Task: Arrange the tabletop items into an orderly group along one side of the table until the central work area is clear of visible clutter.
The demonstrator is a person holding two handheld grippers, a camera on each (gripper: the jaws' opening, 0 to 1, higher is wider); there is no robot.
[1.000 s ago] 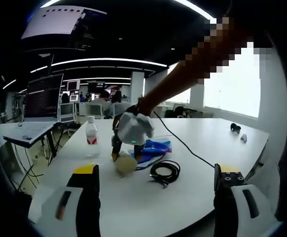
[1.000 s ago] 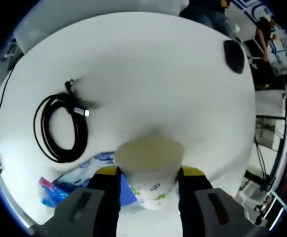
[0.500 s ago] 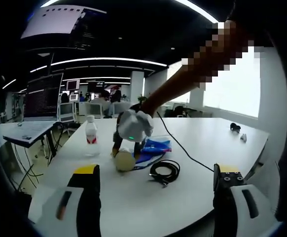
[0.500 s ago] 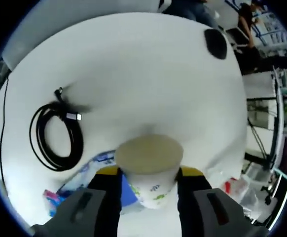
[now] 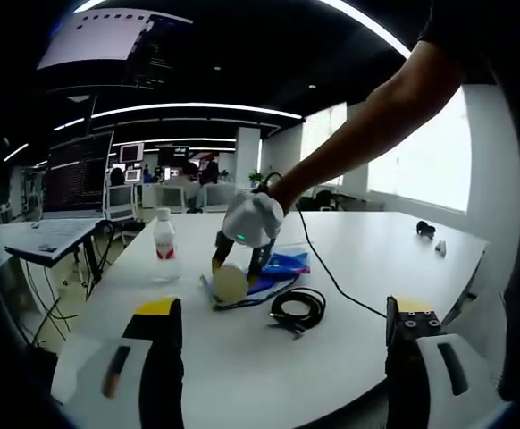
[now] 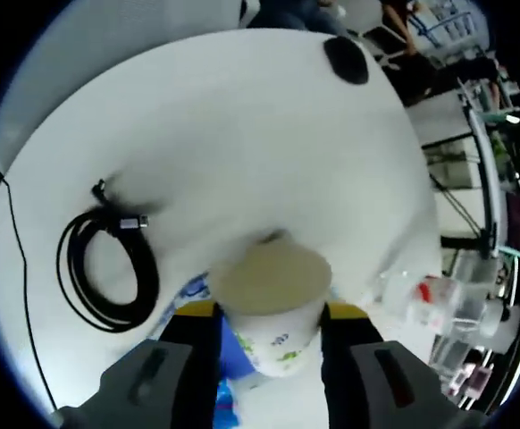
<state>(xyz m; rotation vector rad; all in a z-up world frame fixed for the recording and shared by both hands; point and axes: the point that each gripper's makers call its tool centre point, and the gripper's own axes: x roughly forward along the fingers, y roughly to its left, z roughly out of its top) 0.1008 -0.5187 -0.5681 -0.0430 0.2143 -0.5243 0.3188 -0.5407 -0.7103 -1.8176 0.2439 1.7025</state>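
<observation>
**Paper cup gripped over the table, left jaws wide**

You are gripping the paper cup (image 6: 272,308) between the yellow-tipped jaws of your right gripper (image 6: 269,313); in the right gripper view the jaws are pressing on both of its sides. The cup is white with a green and blue print, and its round end is facing the camera as a flat beige disc, so what it holds cannot be told. In the left gripper view you are holding the cup (image 5: 230,282) tilted, low over the white table (image 5: 349,259), though whether it is touching the surface cannot be told.

Just beside the cup a blue plastic packet (image 5: 278,266) is lying flat on the table; in the right gripper view its blue edge (image 6: 208,362) is showing behind the jaws. A coiled black cable (image 6: 113,268) is resting near it, and a thin black cord (image 5: 331,273) is running across the tabletop. A clear water bottle (image 5: 163,246) with a red label is standing upright, apart from the cup, and you cannot tell its fill level. A dark rounded object (image 6: 345,60) is sitting well apart near the far edge.

Your left gripper (image 5: 278,313) is hanging with its jaws spread wide and nothing between them.
</observation>
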